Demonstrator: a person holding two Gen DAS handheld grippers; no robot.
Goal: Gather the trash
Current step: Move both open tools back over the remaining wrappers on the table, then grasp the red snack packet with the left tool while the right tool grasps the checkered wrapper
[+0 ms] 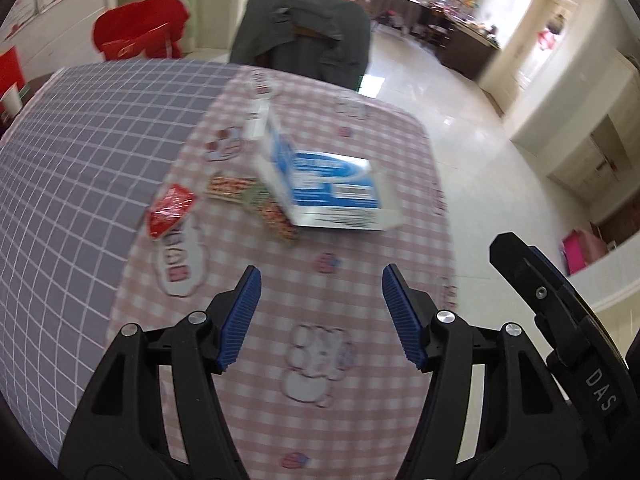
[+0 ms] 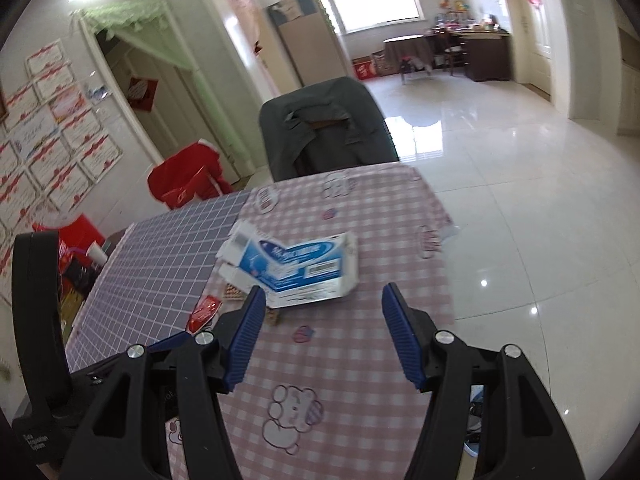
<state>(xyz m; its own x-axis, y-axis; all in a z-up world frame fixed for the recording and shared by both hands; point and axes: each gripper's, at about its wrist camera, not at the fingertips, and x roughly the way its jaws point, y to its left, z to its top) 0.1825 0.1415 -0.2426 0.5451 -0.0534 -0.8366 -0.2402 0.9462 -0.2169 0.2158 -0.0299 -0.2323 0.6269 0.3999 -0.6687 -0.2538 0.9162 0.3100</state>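
1. The table (image 1: pixel 100 168) fills most of my view, its grey grid cloth on one side and a pink checked cloth (image 1: pixel 340 288) with cartoon prints on the other; all the trash lies on the pink part, near the seam between the two.
2. Behind the far table edge stands a chair draped with a dark jacket (image 1: pixel 304 32), and off to the side sits a red bag (image 1: pixel 136 40). Nothing stands between my claws and the trash.
3. The biggest piece is a blue-and-white carton (image 1: pixel 320 184), opened and crumpled, its flaps splayed.
4. Touching the carton's near-left corner is a flattened patterned wrapper (image 1: pixel 256 200), partly tucked under it; in the right wrist view my own pad hides most of it.
5. A small red wrapper (image 1: pixel 170 210) lies just beside that, right at the seam.
6. My left gripper (image 1: pixel 322 312) hangs over bare pink cloth short of the carton, jaws parted about midway, holding nothing.
7. My right gripper (image 2: pixel 324 328) is likewise half open and empty, the carton just beyond its tips.
8. Motion blur smears the printing on the carton and wrappers; I cannot read it.
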